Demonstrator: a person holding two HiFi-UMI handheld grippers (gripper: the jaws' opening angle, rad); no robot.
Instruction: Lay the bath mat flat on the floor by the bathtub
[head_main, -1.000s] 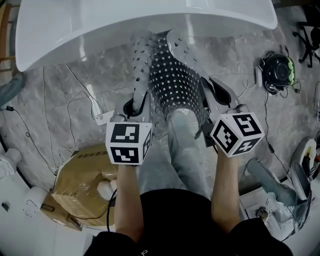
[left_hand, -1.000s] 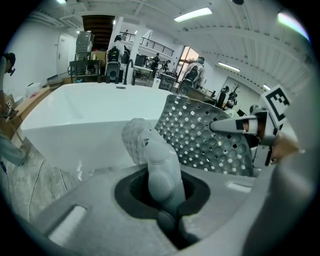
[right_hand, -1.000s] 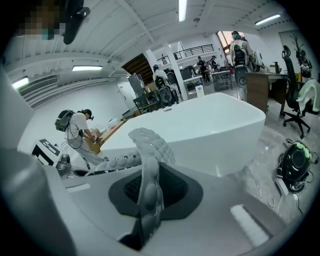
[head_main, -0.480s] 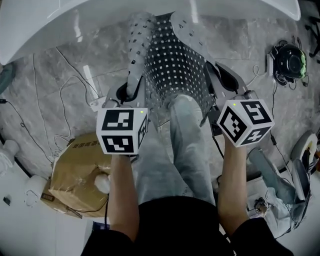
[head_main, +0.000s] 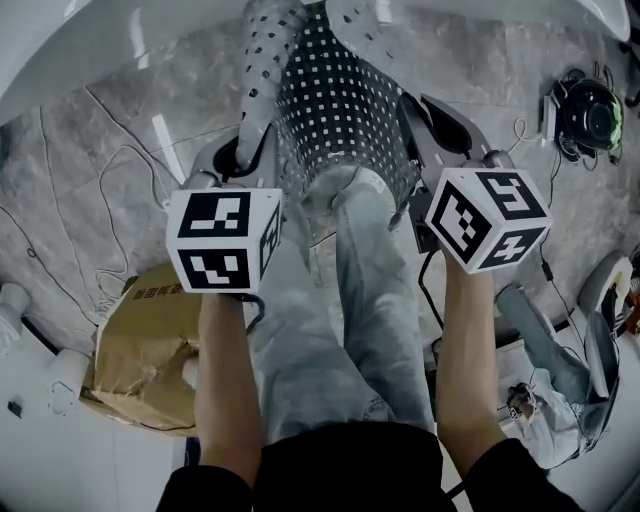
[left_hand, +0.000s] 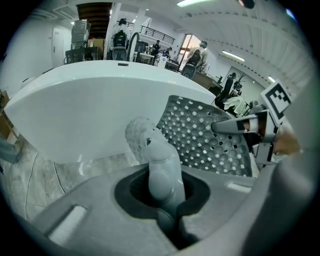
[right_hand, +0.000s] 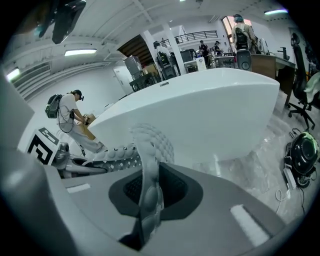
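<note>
Overhead, the white bathtub edges the marble floor; the perforated bath mat hangs beside it between both tools; only the gripper views show the left gripper and right gripper pinched narrowly on its corners.

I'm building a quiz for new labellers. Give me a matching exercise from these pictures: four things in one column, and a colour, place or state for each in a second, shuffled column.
Column one
1. bath mat
2. bathtub
3. cardboard box
4. left gripper

Column two
A. white, across the top of the head view
B. brown, at the head view's lower left
C. grey, full of holes
D. shut on a rolled mat edge

Pairs: 1-C, 2-A, 3-B, 4-D
</note>
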